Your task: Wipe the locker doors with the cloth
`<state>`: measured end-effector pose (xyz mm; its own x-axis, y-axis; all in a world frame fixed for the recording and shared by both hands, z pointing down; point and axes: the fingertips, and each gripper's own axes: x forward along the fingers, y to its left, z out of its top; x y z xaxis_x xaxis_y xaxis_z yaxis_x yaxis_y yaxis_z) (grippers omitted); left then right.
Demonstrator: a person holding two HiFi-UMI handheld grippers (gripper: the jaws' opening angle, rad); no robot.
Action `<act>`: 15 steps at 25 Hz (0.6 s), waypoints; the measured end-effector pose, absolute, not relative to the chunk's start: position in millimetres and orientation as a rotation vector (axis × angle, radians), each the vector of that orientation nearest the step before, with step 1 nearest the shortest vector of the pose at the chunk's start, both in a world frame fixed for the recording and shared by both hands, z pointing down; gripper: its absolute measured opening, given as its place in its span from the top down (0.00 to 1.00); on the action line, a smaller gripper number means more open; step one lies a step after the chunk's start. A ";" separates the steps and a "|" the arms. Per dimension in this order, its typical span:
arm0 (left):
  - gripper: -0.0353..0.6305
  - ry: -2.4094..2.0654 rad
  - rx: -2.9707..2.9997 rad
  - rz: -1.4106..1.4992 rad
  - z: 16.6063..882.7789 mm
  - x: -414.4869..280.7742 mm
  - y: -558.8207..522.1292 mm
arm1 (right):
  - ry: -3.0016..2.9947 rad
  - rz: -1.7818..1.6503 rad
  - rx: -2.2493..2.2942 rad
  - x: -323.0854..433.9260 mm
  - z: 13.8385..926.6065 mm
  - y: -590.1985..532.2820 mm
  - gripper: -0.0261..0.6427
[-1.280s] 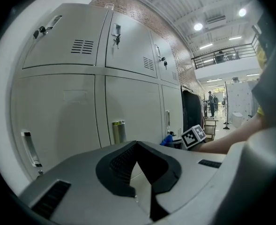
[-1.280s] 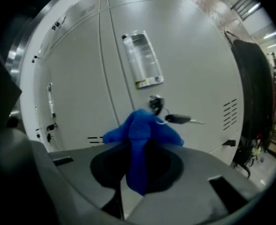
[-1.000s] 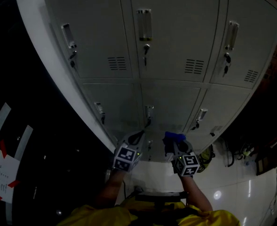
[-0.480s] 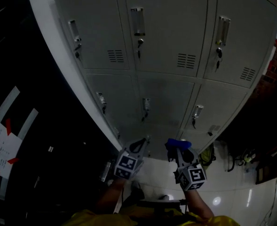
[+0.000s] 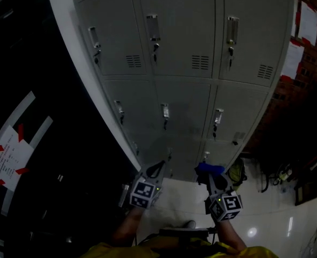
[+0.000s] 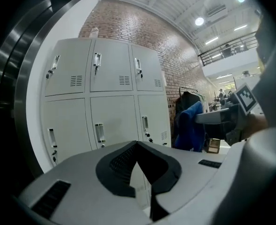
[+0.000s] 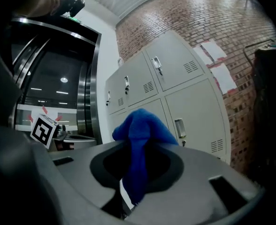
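A bank of grey lockers (image 5: 185, 90) stands ahead, three doors wide, each door with a handle and a vent. My right gripper (image 5: 211, 175) is held low in front of the bottom row, shut on a blue cloth (image 5: 209, 169) that bunches up above its jaws. In the right gripper view the blue cloth (image 7: 140, 135) hangs down between the jaws, with the lockers (image 7: 175, 93) beyond. My left gripper (image 5: 156, 169) sits beside it to the left, shut and empty. The left gripper view shows its tips (image 6: 138, 144) together, the lockers (image 6: 105, 102) ahead and the cloth (image 6: 190, 125) at the right.
A white wall strip (image 5: 88, 63) borders the lockers on the left, with dark metal door frames beyond it. A brick wall with white papers (image 5: 303, 31) is on the right. A yellowish bag (image 5: 235, 172) and cables lie by the lockers' lower right corner on glossy white floor (image 5: 266, 219).
Both grippers have dropped back from the lockers, sitting lower in the head view. The lockers look farther off and have shifted right. The cloth stays gripped.
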<state>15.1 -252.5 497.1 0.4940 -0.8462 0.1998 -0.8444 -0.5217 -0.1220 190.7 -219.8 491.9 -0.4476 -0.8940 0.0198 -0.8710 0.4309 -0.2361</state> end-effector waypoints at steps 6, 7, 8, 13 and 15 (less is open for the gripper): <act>0.95 1.455 -2.724 -0.324 488.1 -21.2 -146.2 | 2.519 -0.254 -1.665 162.4 485.8 -122.0 0.86; 0.95 1.463 -2.731 -0.319 490.4 -35.6 -123.2 | 2.519 -0.234 -1.667 150.9 482.5 -102.0 0.86; 0.95 1.473 -2.735 -0.321 494.2 -50.4 -100.2 | 2.516 -0.217 -1.668 138.9 480.3 -80.5 0.86; 0.95 1.442 -2.786 -0.379 520.8 -93.0 4.4 | 2.456 -0.267 -1.720 96.3 492.0 34.4 0.86; 0.95 1.405 -2.806 -0.377 523.7 -96.1 37.1 | 2.451 -0.283 -1.738 86.7 495.7 72.3 0.86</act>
<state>-96.1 37.1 523.7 0.5766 -0.7868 0.2204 -0.7913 -0.6049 -0.0893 86.7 72.3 495.7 -0.3319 -0.9433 0.0078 -0.9202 0.3219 -0.2229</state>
